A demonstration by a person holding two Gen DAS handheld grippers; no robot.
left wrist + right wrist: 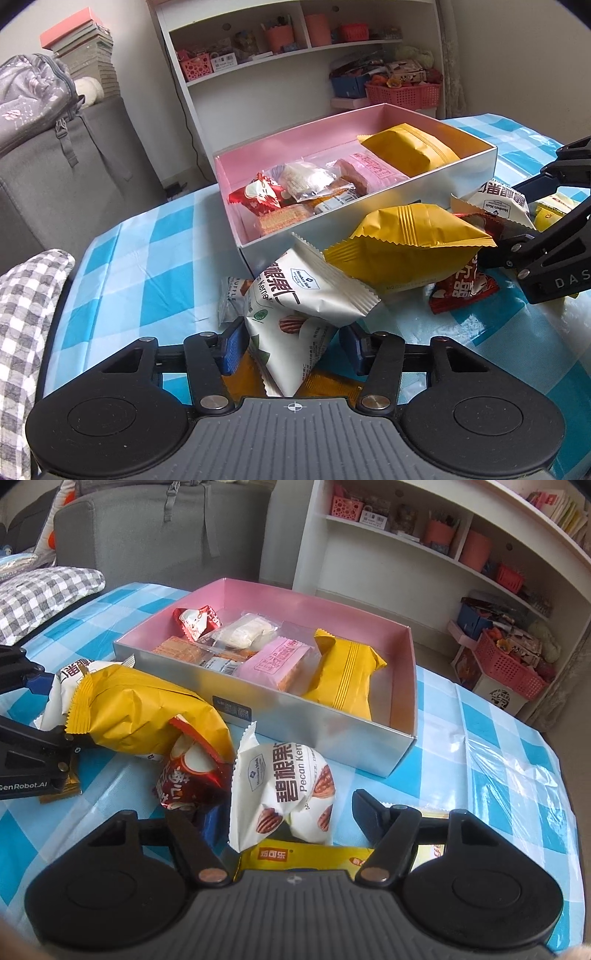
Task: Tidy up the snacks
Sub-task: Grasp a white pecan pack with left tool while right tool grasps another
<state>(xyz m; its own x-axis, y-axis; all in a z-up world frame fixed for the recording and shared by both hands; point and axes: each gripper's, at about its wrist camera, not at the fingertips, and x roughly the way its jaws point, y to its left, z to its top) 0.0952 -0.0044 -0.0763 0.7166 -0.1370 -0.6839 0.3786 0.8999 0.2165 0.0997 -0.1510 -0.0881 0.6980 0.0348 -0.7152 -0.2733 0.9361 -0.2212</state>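
A silver box point(369, 221) with a pink inside holds several snacks, among them a yellow packet point(347, 679). In front of it lies a loose pile: a big yellow packet point(406, 243), a red packet point(188, 775) and white pecan packets. My left gripper point(291, 347) has its blue pads against the sides of one white pecan packet point(288, 343), with another white packet point(314, 291) lying over it. My right gripper point(286, 818) straddles a second white pecan packet point(284, 794). Its left pad is close to the packet and a gap shows at its right finger point(365, 812).
The blue-checked tablecloth point(480, 738) covers the table. A flat yellow packet point(306, 856) lies under my right gripper. A grey sofa point(74, 166) with a checked cushion point(26, 314) stands on the left. White shelves point(443, 565) with red baskets stand behind the table.
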